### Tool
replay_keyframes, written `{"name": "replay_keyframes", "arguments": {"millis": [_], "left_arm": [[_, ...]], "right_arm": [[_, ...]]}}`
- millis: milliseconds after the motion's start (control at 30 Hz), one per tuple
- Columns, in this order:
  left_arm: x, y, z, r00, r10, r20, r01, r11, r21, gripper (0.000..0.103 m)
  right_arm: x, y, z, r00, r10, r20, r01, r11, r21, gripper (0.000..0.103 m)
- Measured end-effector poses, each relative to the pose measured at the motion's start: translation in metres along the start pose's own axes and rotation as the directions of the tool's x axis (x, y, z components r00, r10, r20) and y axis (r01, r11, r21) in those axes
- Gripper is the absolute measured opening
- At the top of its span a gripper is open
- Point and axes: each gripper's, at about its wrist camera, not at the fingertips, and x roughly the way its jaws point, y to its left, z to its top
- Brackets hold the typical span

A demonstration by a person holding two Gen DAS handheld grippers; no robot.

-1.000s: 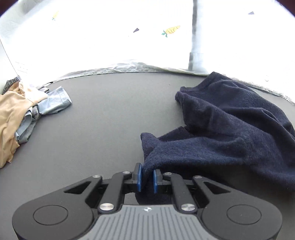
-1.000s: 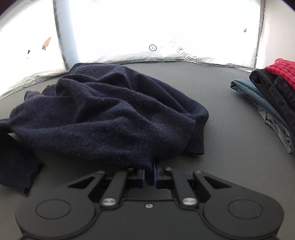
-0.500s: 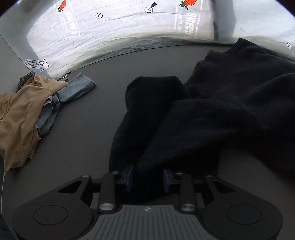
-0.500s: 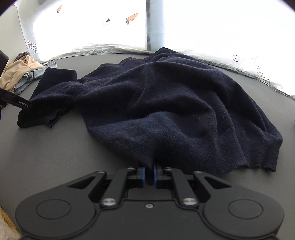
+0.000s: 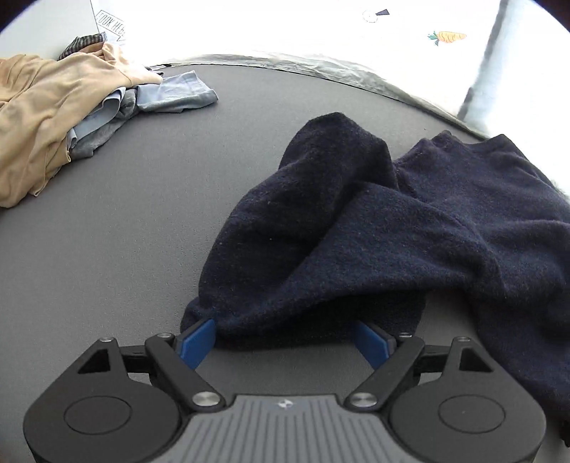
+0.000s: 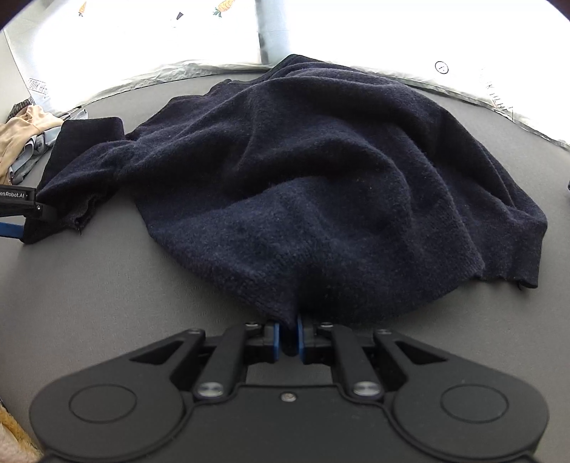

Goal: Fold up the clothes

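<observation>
Grey tabletop (image 5: 124, 220): sweater (image 6: 320, 178) clamped in right gripper (image 6: 288, 334), lying between opening left gripper (image 5: 285, 338).

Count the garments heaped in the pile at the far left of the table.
3 at least: a tan garment on top, a light blue one spreading out beneath it, and a dark striped one behind. More may be hidden underneath.

Daylight floods in from behind the white printed backdrop (image 5: 356, 32), which is blown out to near-pure glare in both wrist views. The grey tabletop (image 5: 124, 220) is evenly lit, with only soft shadow under the navy sweater (image 6: 320, 171), whose folds read almost black. Fisheye distortion bows the tabletop's far edge and darkens the frame corners. Focus is sharp throughout.
</observation>
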Motion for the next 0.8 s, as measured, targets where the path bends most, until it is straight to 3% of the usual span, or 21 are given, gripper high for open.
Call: {"name": "replay_keyframes", "arguments": {"millis": [233, 433, 600, 700, 800], "left_arm": [[-0.002, 0.007, -0.001, 0.998, -0.053, -0.026, 0.052, 0.997, -0.053, 0.088], [-0.026, 0.005, -0.021, 0.999, -0.046, 0.009, 0.045, 0.997, 0.058, 0.088], [-0.047, 0.026, -0.033, 0.997, -0.070, 0.025, 0.068, 0.995, 0.078, 0.088], [-0.055, 0.040, -0.038, 0.997, -0.066, 0.027, 0.063, 0.994, 0.085, 0.088], [-0.064, 0.059, -0.046, 0.998, -0.065, 0.024, 0.062, 0.994, 0.094, 0.088]], "right_arm": [[-0.006, 0.011, 0.001, 0.999, 0.043, 0.012, -0.042, 0.998, -0.053, 0.008], [-0.023, 0.042, -0.002, 0.996, 0.076, 0.043, -0.068, 0.985, -0.156, 0.007], [-0.034, 0.066, -0.006, 0.991, 0.123, 0.049, -0.110, 0.970, -0.216, 0.006], [-0.042, 0.093, -0.010, 0.984, 0.175, 0.042, -0.155, 0.942, -0.298, 0.006], [-0.047, 0.130, -0.016, 0.963, 0.269, 0.014, -0.243, 0.889, -0.387, 0.000]]}}
